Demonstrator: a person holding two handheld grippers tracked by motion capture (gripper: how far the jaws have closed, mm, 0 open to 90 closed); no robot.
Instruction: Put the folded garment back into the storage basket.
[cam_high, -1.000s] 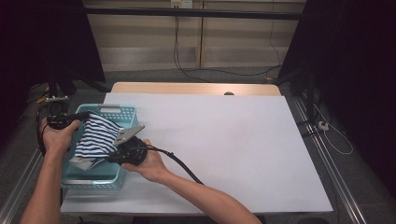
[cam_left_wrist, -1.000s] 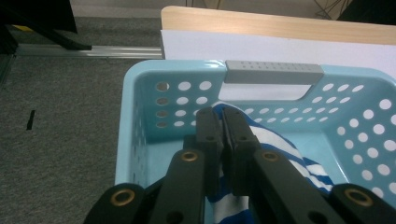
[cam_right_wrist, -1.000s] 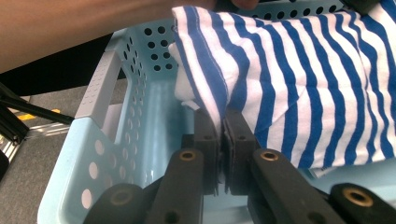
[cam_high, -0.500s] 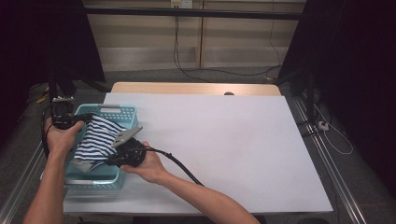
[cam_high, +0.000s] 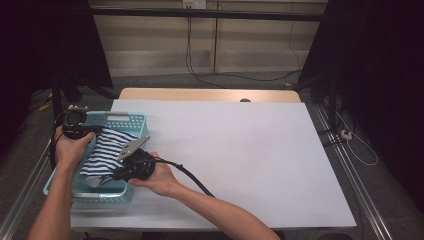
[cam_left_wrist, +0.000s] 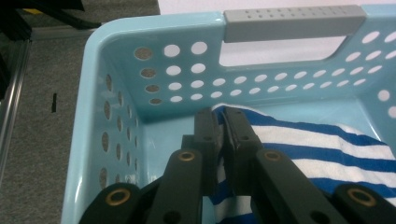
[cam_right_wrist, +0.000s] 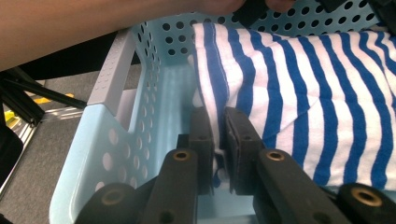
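the striped cloth (cam_high: 106, 152) lies in the blue basket (cam_high: 122, 120) at the counter's (cam_high: 250, 150) left edge. the left hand-held gripper (cam_left_wrist: 223, 122) pinches its far edge; the right hand-held gripper (cam_right_wrist: 218, 122), jaws just easing apart, clamps its near edge.

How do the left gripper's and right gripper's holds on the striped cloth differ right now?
The left gripper pinches the striped cloth at its edge by the basket's far, handled wall; the right gripper pinches an edge nearer the person. The left gripper's jaws sit tight together on the cloth; the right gripper's jaws, which have just been opening, show a slightly wider gap with cloth between them. Both hold the cloth inside the basket.
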